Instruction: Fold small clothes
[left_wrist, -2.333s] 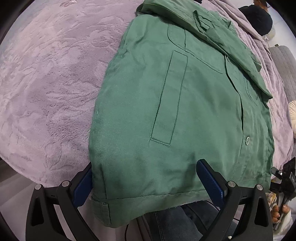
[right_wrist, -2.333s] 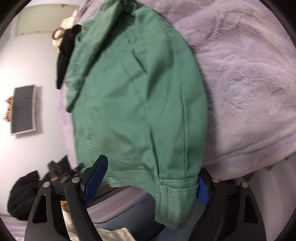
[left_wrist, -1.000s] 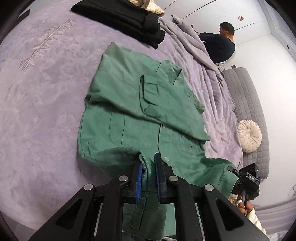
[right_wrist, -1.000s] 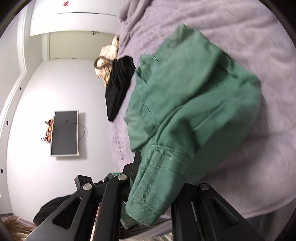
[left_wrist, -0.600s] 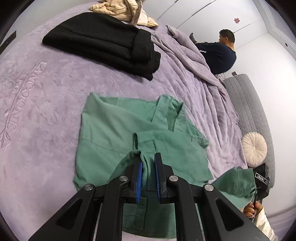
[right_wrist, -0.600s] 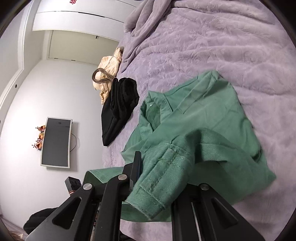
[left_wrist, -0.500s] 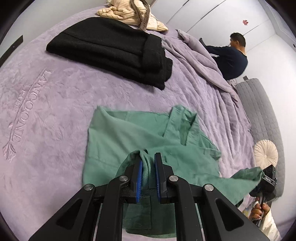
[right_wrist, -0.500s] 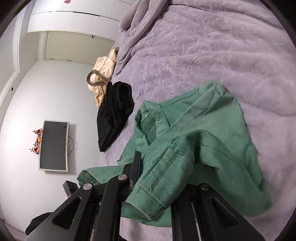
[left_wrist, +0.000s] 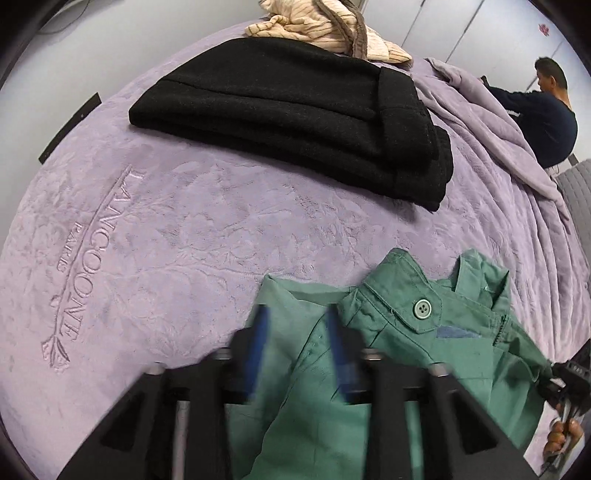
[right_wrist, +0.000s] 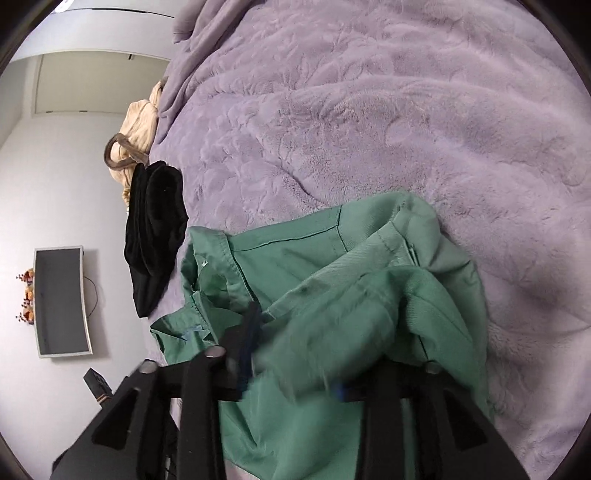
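Cloth of a sturdy woven kind makes up the green shirt (left_wrist: 454, 354), which lies folded over itself on the purple plush blanket (left_wrist: 184, 206), near the bed's front edge and well apart from the folded black garment (left_wrist: 295, 110). Judging by its thick hems, buttoned flap and crisp collar, it should be light, limp yet creased-holding, and not slippery against the fleece. The left gripper (left_wrist: 297, 343) shows its 2 blue-padded jaws spread apart over the fabric, blurred by motion. The right gripper (right_wrist: 291, 369) also looks parted, with a bunched green fold lying across the gap, though blur hides whether anything is pinched. Good holds would be the doubled hem or side seams, where layers stay together.
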